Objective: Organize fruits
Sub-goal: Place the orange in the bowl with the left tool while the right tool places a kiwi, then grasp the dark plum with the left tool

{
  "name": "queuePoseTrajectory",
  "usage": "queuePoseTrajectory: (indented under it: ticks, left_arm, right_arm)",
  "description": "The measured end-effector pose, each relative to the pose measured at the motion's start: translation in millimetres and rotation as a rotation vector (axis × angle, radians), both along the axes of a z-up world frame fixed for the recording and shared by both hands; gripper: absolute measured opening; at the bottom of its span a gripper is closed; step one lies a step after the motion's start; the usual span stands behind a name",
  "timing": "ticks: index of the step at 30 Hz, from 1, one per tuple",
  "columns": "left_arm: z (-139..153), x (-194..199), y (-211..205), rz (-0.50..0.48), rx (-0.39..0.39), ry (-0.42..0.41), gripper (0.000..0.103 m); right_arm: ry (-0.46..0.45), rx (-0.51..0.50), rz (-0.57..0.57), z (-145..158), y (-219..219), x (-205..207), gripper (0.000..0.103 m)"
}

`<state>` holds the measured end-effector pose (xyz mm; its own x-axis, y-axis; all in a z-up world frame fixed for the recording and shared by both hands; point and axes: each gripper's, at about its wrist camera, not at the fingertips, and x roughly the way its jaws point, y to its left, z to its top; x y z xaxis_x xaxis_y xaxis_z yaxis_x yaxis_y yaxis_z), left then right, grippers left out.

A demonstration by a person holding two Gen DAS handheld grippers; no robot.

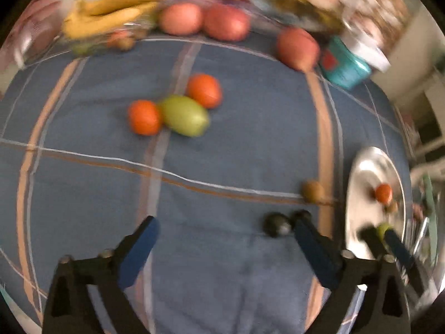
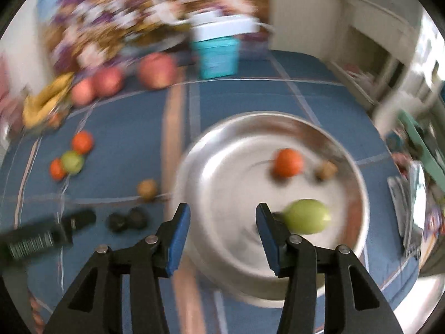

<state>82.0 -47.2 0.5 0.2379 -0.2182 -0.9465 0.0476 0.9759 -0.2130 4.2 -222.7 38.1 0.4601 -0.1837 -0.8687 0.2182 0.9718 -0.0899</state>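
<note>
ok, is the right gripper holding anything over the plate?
No. The right gripper has its jaws apart with nothing between them; the green fruit lies loose on the metal plate beside one jaw.

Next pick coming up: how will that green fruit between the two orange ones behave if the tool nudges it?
The green fruit is smooth and egg-shaped, so it will probably roll or pivot. It seems to touch both orange fruits, so a push likely scatters them.

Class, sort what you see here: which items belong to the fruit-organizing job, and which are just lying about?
Belongs to the job:
metal plate
green fruit on the plate
orange fruit on the plate
loose orange and green fruits on the cloth
apples
bananas

Just lying about:
teal container
blue cloth
</note>
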Motion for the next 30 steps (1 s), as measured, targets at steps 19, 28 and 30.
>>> queuePoseTrajectory:
  ticks: [19,28,30]
  left_arm:
    - [24.4,5.1,88.2,0.221,0.075,-0.112,0.103]
    - [19.0,18.8,57.3,0.155,0.044,-0.11,0.103]
    - [16.1,20.8,49.1,0.137,0.049,-0.107,0.103]
  right_arm:
    - [0.006,-0.042,0.041,-0.1,53.9,34.8,0.094]
    - [0.09,0.109,-0.028,-15.1,38.6,52.4,0.094]
    - [0.085,0.096,-0.056,-12.9,33.7,56.5,0.094]
